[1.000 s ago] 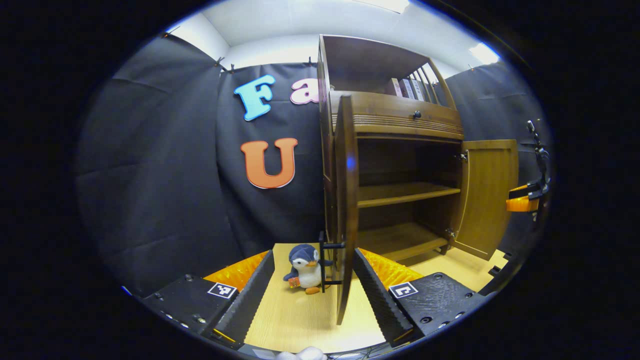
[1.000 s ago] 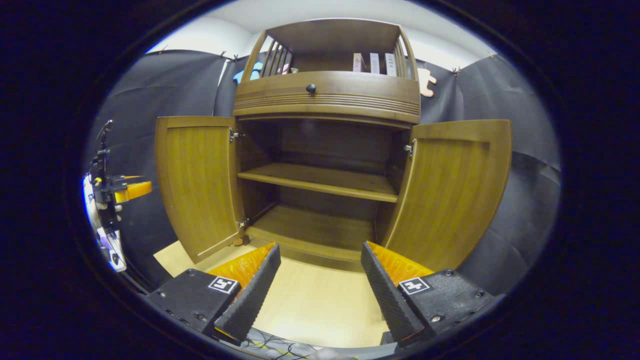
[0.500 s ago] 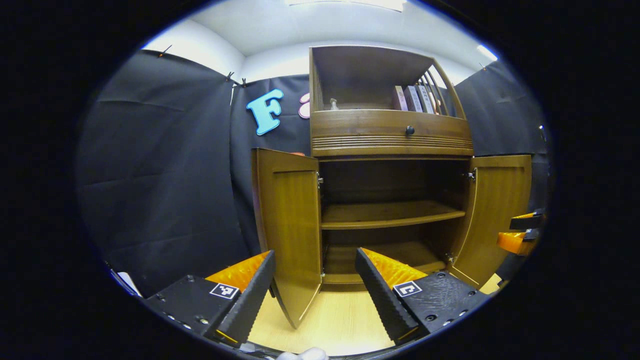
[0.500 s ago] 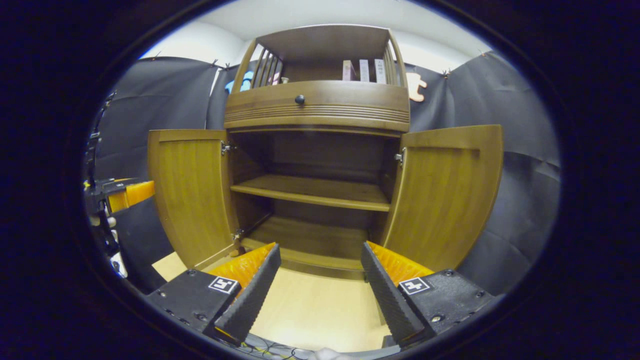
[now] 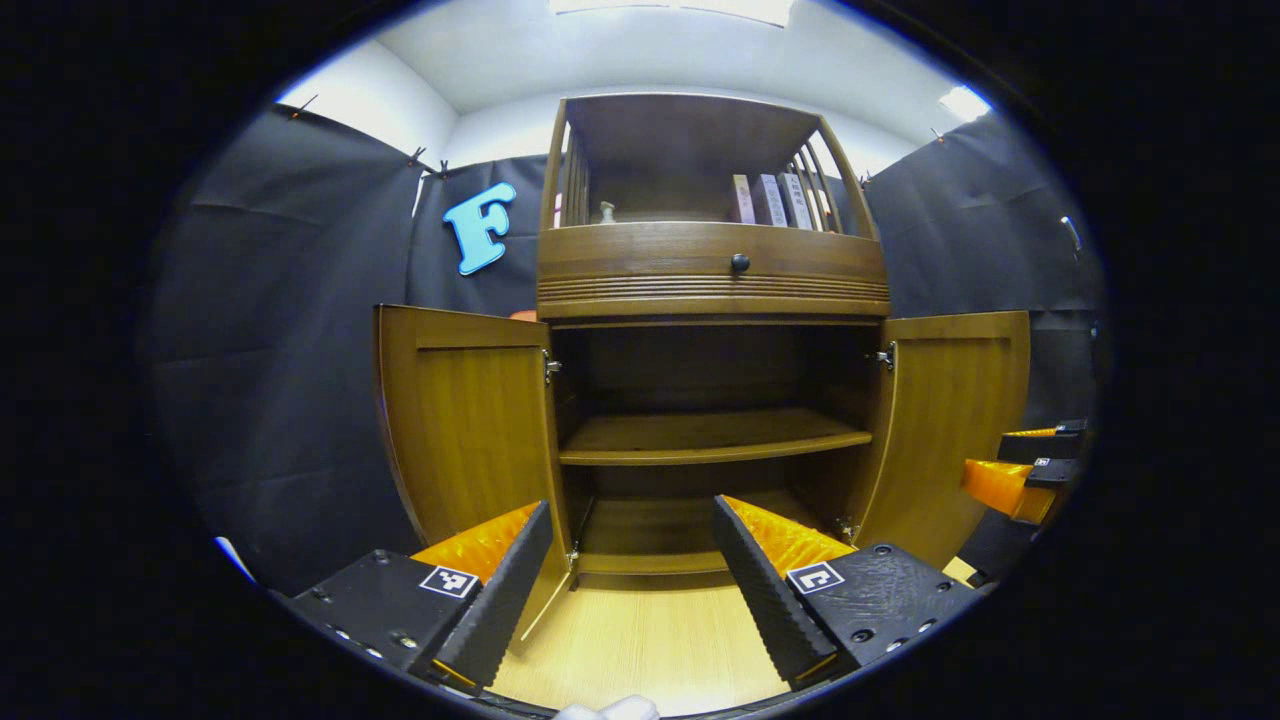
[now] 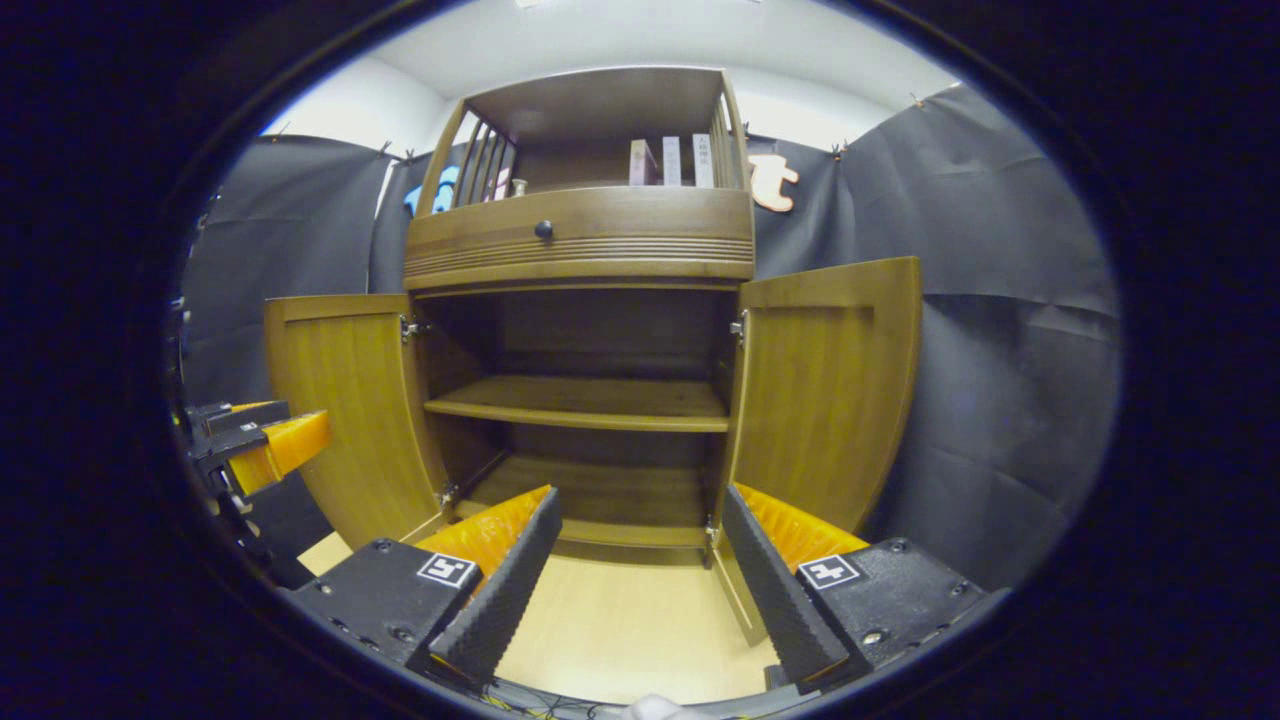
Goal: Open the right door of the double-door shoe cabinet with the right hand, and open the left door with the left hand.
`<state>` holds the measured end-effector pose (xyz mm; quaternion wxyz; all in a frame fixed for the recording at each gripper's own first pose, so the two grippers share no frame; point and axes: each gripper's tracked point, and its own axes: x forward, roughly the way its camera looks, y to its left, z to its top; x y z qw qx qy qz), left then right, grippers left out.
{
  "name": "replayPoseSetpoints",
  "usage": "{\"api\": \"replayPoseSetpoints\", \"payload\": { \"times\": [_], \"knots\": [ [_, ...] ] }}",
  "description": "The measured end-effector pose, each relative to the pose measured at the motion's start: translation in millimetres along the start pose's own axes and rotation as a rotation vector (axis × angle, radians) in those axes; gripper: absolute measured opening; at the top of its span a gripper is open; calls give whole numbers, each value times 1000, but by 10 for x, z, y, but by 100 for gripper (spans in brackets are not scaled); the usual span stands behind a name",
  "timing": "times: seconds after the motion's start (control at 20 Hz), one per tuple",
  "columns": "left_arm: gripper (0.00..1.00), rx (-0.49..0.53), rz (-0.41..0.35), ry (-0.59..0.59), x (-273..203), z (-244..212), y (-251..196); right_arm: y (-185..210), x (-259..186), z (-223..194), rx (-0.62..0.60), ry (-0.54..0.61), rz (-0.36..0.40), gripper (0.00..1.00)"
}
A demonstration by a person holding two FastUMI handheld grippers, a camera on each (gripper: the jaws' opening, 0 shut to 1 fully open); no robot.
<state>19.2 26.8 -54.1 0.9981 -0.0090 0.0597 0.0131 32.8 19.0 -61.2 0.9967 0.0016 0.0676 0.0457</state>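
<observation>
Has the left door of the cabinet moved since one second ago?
Cannot tell. In the left gripper view the left door was edge-on and now shows its inner face, but the cabinet shifted too, so the camera turned.

left gripper (image 5: 630,545), right gripper (image 6: 635,540), fingers apart, empty

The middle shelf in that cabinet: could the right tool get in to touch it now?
Probably yes. Both doors, left door and right door, stand swung wide, and the right tool faces the bare middle shelf with nothing between.

Light wood tabletop (image 5: 650,650) carries brown shoe cabinet (image 5: 712,290), both doors open.
</observation>
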Motion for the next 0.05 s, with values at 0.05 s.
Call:
{"api": "replayPoseSetpoints", "payload": {
  "times": [0.05],
  "knots": [
    [90, 4, 0, 2, -11, 0, 8, -30, -14, 1, 1, -1, -13, 100]
  ]
}}
